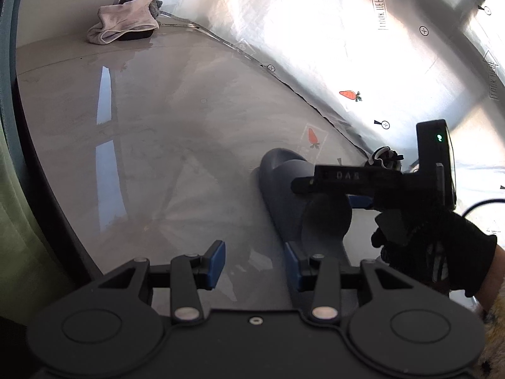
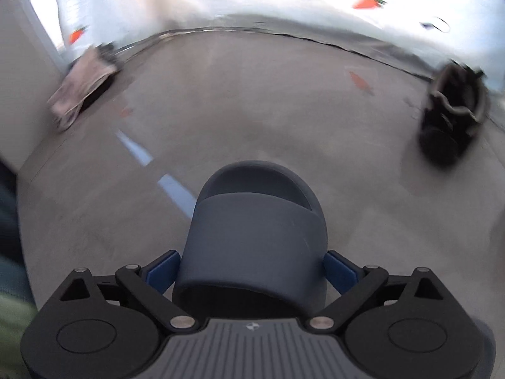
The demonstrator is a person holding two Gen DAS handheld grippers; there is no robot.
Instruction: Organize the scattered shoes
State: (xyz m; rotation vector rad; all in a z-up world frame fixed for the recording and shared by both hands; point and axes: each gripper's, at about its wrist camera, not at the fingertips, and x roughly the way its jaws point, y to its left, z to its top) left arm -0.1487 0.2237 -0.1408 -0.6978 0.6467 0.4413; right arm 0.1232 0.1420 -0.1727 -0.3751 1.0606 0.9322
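Note:
A dark blue slide sandal [image 2: 252, 230] lies on the glossy beige floor, toe pointing away. My right gripper [image 2: 251, 271] straddles its strap, with a blue pad beside each flank and the jaws wide; I see no squeeze on the strap. In the left wrist view the same slide [image 1: 284, 189] lies to the right, the right gripper [image 1: 334, 194] hangs over it, and a black-gloved hand [image 1: 442, 252] holds that gripper. My left gripper [image 1: 255, 260] stands open over bare floor, its right pad close to the slide's heel.
A pale pink soft shoe with a dark sole [image 1: 126, 22] [image 2: 82, 85] lies in the far left corner. A black lined shoe [image 2: 451, 110] sits at the right near the silver carrot-print mat [image 1: 347, 47]. A green curtain [image 1: 19, 237] borders the left.

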